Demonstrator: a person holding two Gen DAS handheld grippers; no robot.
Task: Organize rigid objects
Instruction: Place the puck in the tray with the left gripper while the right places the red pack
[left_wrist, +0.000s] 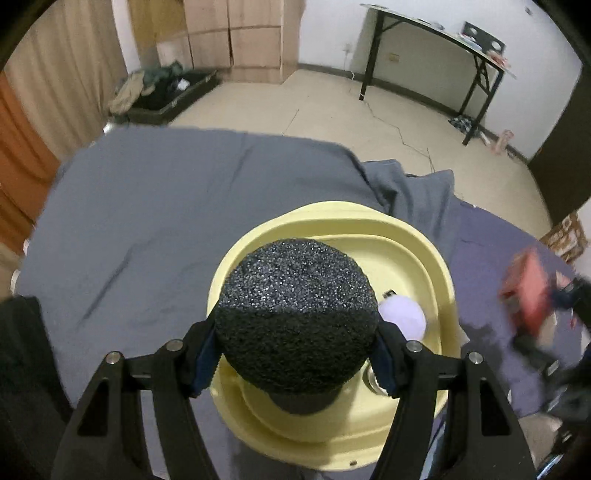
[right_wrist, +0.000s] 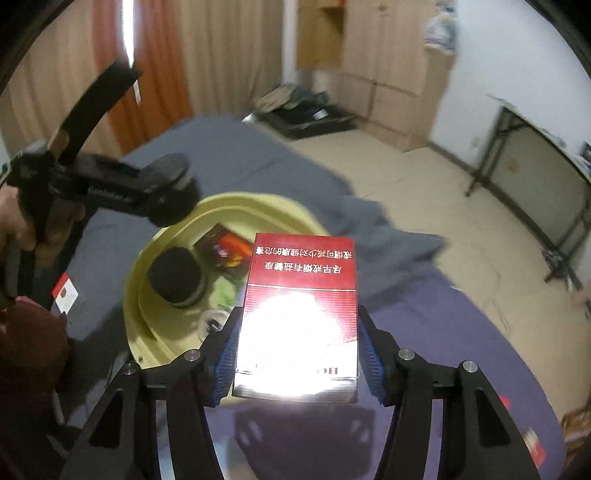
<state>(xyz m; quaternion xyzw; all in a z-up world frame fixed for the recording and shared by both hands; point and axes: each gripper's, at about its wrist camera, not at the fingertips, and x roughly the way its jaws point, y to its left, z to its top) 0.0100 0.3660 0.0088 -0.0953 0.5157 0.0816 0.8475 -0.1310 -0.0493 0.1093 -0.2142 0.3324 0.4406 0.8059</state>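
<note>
My left gripper (left_wrist: 295, 365) is shut on a black, coarse foam disc (left_wrist: 295, 302), held above a pale yellow basin (left_wrist: 439, 273). In the basin lie a lilac ball (left_wrist: 404, 314) and a small metal piece (left_wrist: 373, 376). My right gripper (right_wrist: 299, 354) is shut on a red cigarette box (right_wrist: 301, 295) just right of the basin (right_wrist: 133, 295). The right wrist view shows a second black disc (right_wrist: 176, 275) and a dark red packet (right_wrist: 225, 247) inside it, with the left gripper (right_wrist: 166, 195) over the far rim. The red box (left_wrist: 524, 288) appears blurred at the right of the left wrist view.
A grey-blue sheet (left_wrist: 166, 206) covers the surface under the basin. A red-and-white card (right_wrist: 66, 295) lies on it to the left, near a person's hand (right_wrist: 14, 221). On the floor beyond are an open suitcase (left_wrist: 173, 92) and a black folding table (left_wrist: 436, 33).
</note>
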